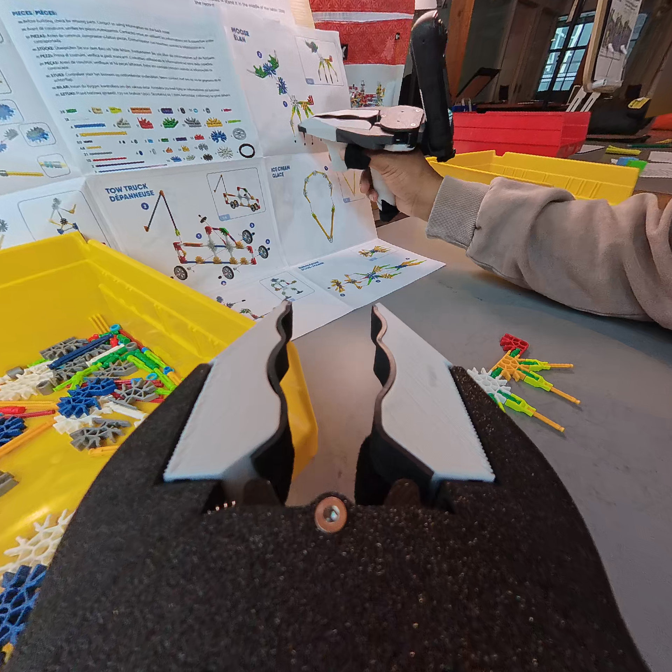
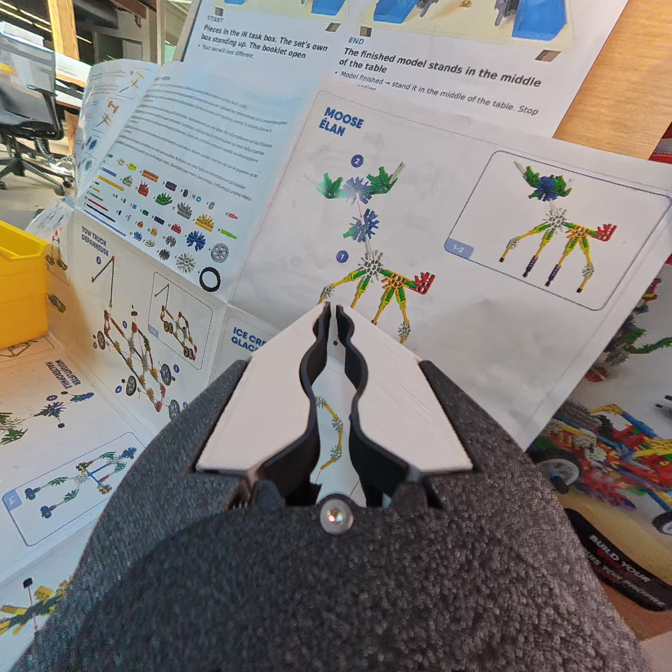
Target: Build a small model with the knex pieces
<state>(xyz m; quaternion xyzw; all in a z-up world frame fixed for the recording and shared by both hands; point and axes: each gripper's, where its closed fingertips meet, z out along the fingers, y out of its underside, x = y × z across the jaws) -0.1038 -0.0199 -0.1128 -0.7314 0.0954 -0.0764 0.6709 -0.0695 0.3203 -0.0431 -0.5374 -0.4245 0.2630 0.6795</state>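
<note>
Your left gripper (image 1: 331, 312) hovers empty, fingers apart, between the yellow bin (image 1: 152, 309) of loose pieces and a small part-built model (image 1: 516, 378) lying on the grey surface (image 1: 600, 472). Your right gripper (image 2: 332, 309), fingers nearly together and holding nothing, points at the propped-up instruction sheet (image 2: 491, 345). Only the right view shows the toy box (image 2: 611, 454).

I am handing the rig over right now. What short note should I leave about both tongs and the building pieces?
Left tongs: open, empty, low over the grey table, beside the yellow bin of loose pieces.
Right tongs: shut, nothing seen between them, tips at the propped instruction sheet.
A small joined model lies flat on the table, to the right of the left tongs; neither tongs touch it.
</note>
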